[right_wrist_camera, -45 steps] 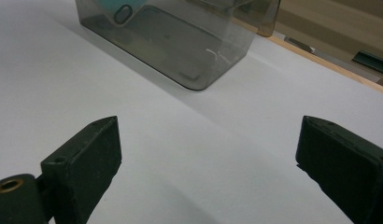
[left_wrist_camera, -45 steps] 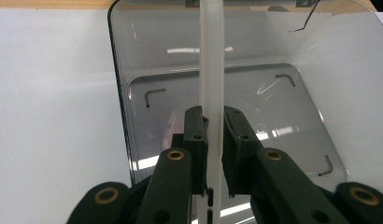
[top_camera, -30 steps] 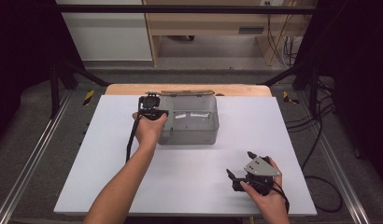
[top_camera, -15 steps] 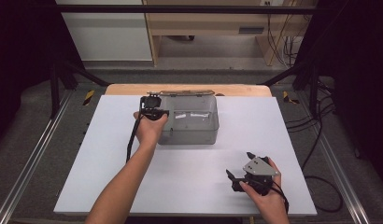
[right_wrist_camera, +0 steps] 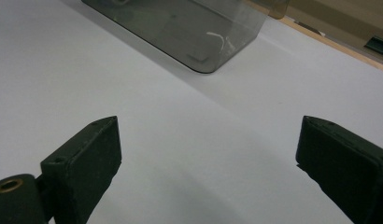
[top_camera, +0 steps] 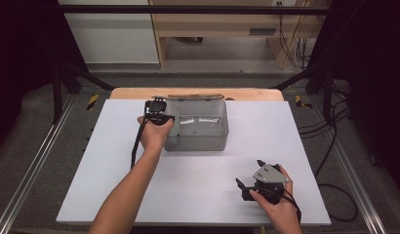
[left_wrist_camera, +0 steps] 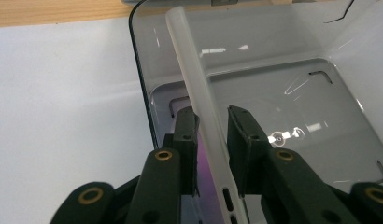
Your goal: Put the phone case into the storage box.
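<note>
At the far edge of the white table, left of its middle, your left gripper straddles the left wall of the clear, smoky-grey plastic box. One jaw sits outside, one inside, and the frosted rim runs between them. The jaws stand nearly closed on that rim, though you cannot tell from here whether both pads press it or only flank it.

The rim is thin and smooth, so a partial grip could let it slide out if you lift or pull. Holding one wall alone, the box would likely tip toward its free side, and any twist of your wrist could flex the plastic or skid the box toward the wooden strip behind it.

Your right gripper rests near the table's near right corner, well apart from the box. Its jaws are spread wide and hold nothing, so it gives no support. If the box swings, nothing steadies its right side.
</note>
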A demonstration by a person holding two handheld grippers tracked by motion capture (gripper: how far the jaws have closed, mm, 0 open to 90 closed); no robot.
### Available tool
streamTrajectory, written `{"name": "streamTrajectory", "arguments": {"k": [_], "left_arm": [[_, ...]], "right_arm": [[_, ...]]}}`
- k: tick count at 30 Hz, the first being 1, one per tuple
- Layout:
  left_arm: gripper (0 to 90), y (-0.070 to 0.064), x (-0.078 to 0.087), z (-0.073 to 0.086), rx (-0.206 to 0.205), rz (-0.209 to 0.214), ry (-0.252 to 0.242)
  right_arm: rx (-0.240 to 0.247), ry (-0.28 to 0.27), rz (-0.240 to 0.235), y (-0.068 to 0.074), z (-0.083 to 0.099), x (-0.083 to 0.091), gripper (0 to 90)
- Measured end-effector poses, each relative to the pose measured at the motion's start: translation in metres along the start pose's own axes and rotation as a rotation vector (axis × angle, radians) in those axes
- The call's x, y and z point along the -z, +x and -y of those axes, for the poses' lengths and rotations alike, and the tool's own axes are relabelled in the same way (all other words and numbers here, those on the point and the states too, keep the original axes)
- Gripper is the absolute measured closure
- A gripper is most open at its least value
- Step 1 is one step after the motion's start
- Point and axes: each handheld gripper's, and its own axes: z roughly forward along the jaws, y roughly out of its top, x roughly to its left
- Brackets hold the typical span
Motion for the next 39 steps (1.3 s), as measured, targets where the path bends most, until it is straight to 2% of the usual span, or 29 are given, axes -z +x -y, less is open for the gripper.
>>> {"name": "streamTrajectory", "arguments": {"k": [9, 18, 25, 33, 37, 39], "left_arm": [[68.9, -0.004, -0.003, 0.001, -0.045, -0.019, -0.013], [66.0, -0.006, -0.001, 0.002, -0.042, -0.018, -0.008], [66.2, -0.008, 0.003, 0.005, -0.056, -0.017, 0.016], [72.7, -0.006, 0.006, 0.01, -0.034, -0.004, 0.027], [74.4, -0.004, 0.007, 0.01, -0.004, 0.01, 0.036], [74.9, -0.002, 0.007, 0.009, 0.026, 0.023, 0.034]], "right_arm": [[0.004, 0.011, -0.005, 0.0, 0.001, -0.001, 7.3], [0.003, 0.017, -0.008, 0.0, 0.001, -0.001, 7.2], [0.005, 0.021, -0.011, 0.001, 0.001, -0.002, 7.2], [0.003, 0.024, -0.014, 0.001, 0.001, -0.002, 7.2], [0.006, 0.027, -0.017, 0.002, 0.001, -0.003, 7.3], [0.006, 0.028, -0.017, 0.002, 0.001, -0.003, 7.2]]}}
